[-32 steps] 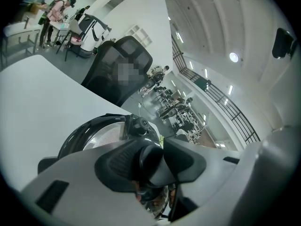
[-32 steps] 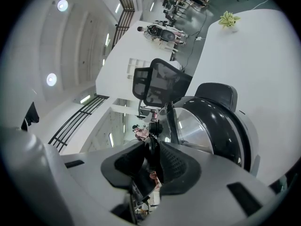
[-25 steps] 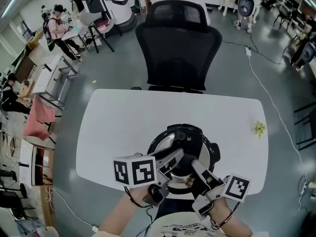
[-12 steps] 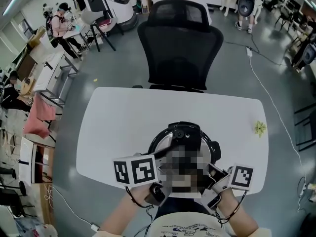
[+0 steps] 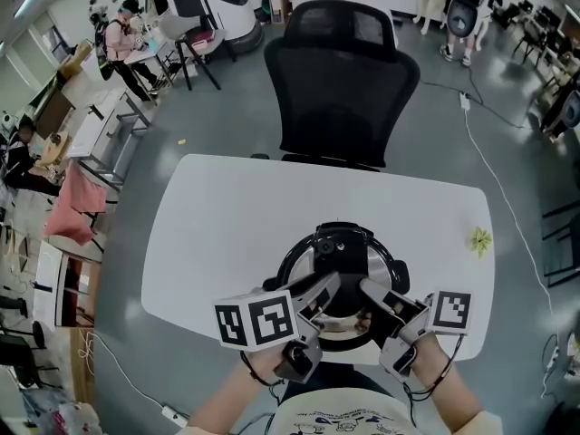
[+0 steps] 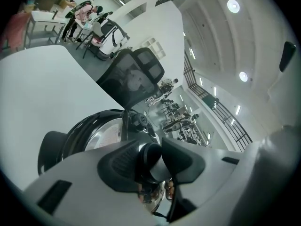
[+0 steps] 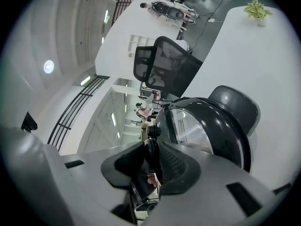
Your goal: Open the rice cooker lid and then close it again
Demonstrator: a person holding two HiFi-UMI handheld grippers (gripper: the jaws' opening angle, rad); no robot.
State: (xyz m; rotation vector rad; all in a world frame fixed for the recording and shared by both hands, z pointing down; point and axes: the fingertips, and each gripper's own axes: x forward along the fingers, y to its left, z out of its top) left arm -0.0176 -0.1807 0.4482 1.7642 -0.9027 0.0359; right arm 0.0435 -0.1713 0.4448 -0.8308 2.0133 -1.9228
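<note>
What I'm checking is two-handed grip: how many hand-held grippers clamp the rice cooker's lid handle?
2: the left hand-held gripper at the left of the lid handle, the right hand-held gripper opposite.

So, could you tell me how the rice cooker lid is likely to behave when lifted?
The lid looks like polished metal in a black rim, so probably stiff and fairly heavy. Its glossy face is likely slippery; the handle, held by the left gripper and right gripper, seems the safer hold.
</note>
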